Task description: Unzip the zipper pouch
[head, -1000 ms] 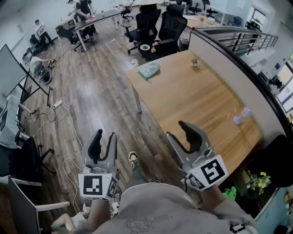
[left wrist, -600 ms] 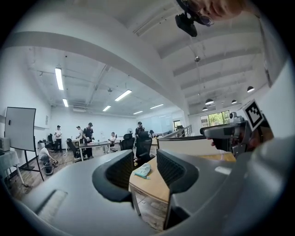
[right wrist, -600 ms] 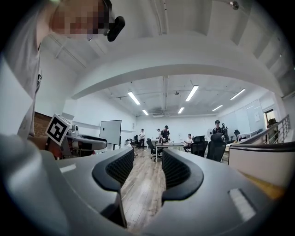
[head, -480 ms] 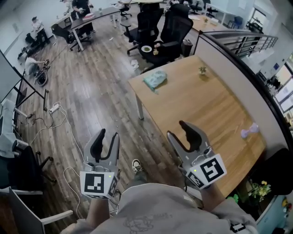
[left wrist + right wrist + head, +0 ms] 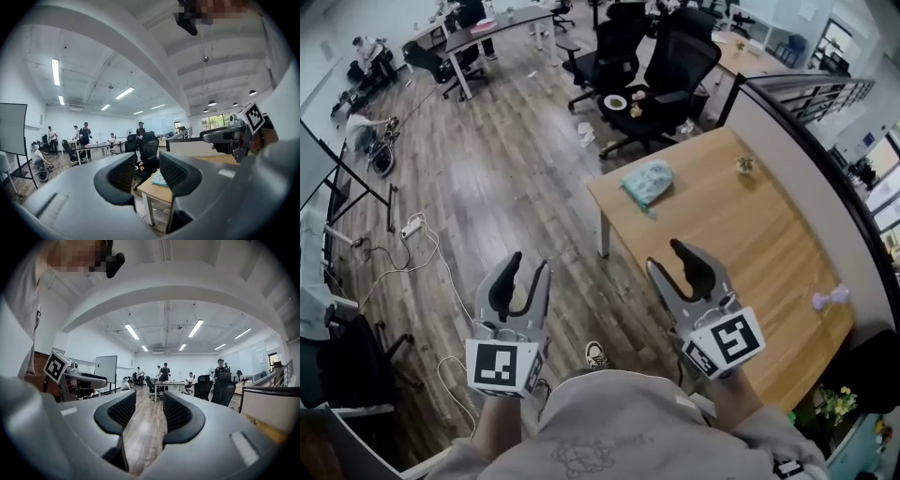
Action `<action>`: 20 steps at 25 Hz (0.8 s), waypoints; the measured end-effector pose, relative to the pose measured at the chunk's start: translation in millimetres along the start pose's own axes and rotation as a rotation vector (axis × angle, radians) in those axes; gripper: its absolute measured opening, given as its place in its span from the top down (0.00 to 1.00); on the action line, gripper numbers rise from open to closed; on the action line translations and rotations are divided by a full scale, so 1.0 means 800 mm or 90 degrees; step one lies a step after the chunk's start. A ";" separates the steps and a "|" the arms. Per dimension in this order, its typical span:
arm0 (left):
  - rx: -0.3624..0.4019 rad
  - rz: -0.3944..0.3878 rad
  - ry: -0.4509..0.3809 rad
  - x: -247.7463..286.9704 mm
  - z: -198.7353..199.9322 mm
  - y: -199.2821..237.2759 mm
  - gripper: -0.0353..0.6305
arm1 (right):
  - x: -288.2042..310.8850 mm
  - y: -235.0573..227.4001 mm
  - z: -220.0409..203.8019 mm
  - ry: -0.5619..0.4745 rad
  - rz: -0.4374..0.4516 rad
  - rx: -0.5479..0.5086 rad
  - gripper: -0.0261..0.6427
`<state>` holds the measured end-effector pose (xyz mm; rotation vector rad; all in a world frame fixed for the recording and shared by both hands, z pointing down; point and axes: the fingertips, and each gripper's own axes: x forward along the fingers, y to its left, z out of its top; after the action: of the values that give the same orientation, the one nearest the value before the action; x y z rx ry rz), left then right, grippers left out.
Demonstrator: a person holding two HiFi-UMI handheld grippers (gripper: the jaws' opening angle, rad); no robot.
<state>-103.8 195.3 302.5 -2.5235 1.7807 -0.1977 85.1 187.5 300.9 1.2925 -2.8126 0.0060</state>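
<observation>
A pale teal zipper pouch (image 5: 647, 183) lies near the far left corner of the wooden table (image 5: 741, 244). Both grippers hang in the air over the floor, well short of the pouch. My left gripper (image 5: 525, 272) is open and holds nothing. My right gripper (image 5: 667, 261) is open at the table's near left edge, also with nothing in it. In the left gripper view the pouch (image 5: 160, 179) shows small and distant between the open jaws of the left gripper (image 5: 149, 174). The right gripper view has the right gripper (image 5: 149, 414) facing the wood floor, not the pouch.
A small plant pot (image 5: 744, 166) and a purple object (image 5: 830, 300) sit on the table. A grey partition (image 5: 811, 178) runs along its right side. Black office chairs (image 5: 670, 75) stand beyond the table. Cables (image 5: 412, 225) trail over the floor at left. People work at far desks.
The table and pouch have slid down and right in the head view and look nearer. Both grippers stay open and keep their places in the view.
</observation>
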 end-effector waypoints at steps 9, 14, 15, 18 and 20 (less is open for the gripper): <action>-0.009 -0.033 0.022 0.058 -0.026 0.065 0.71 | 0.084 -0.021 -0.016 0.030 -0.038 -0.008 0.69; -0.012 -0.055 0.029 0.098 -0.034 0.077 0.71 | 0.105 -0.044 -0.033 0.054 -0.058 0.003 0.69; -0.011 -0.060 0.031 0.108 -0.036 0.078 0.71 | 0.110 -0.050 -0.037 0.057 -0.061 0.005 0.69; -0.006 -0.069 0.039 0.141 -0.041 0.081 0.71 | 0.129 -0.074 -0.046 0.064 -0.064 0.011 0.69; -0.006 -0.073 0.043 0.164 -0.040 0.084 0.71 | 0.142 -0.091 -0.048 0.067 -0.063 0.012 0.69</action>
<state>-127.3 50.3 337.0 -2.6584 1.6640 -0.2835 67.7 54.9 343.1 1.3916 -2.6645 0.0938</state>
